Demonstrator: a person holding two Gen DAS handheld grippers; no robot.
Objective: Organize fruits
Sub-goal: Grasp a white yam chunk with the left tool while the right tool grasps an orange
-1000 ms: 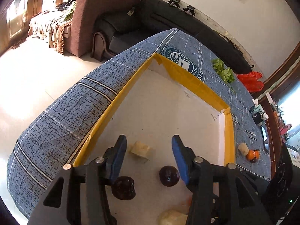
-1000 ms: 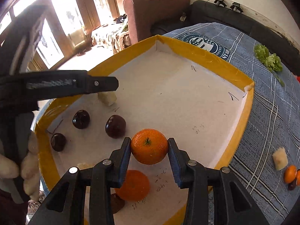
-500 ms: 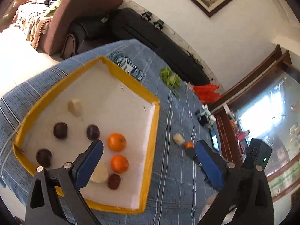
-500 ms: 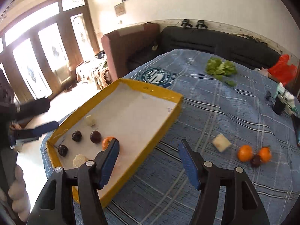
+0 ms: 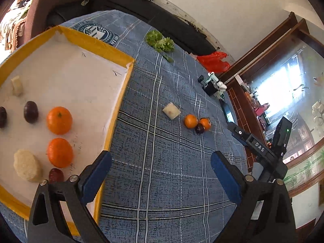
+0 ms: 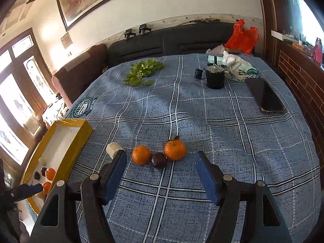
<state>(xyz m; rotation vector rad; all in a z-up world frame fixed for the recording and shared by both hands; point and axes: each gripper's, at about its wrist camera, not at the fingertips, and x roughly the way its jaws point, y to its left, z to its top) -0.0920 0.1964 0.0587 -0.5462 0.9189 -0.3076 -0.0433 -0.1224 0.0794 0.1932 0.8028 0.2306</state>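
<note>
A yellow-rimmed white tray (image 5: 113, 119) holds two oranges (image 5: 59, 119), dark plums (image 5: 31, 111) and pale fruit pieces (image 5: 27, 168). On the blue checked cloth lie two oranges (image 6: 175, 149), a dark plum (image 6: 159, 160) and a pale chunk (image 6: 113, 149); they also show in the left wrist view (image 5: 190, 121). My left gripper (image 5: 161, 168) is open and empty over the cloth beside the tray. My right gripper (image 6: 161, 168) is open and empty, just short of the loose fruit.
Lettuce (image 6: 142, 70) lies at the far side. A black cup (image 6: 215, 78), a cloth (image 6: 235, 64), a phone (image 6: 265, 96) and a red bag (image 6: 242, 36) are at the far right. A dark sofa (image 6: 182, 40) stands behind the table.
My right gripper let go of the orange in the tray and swung right to the loose fruit. My left gripper opened wide and pulled back from the tray over the cloth.
</note>
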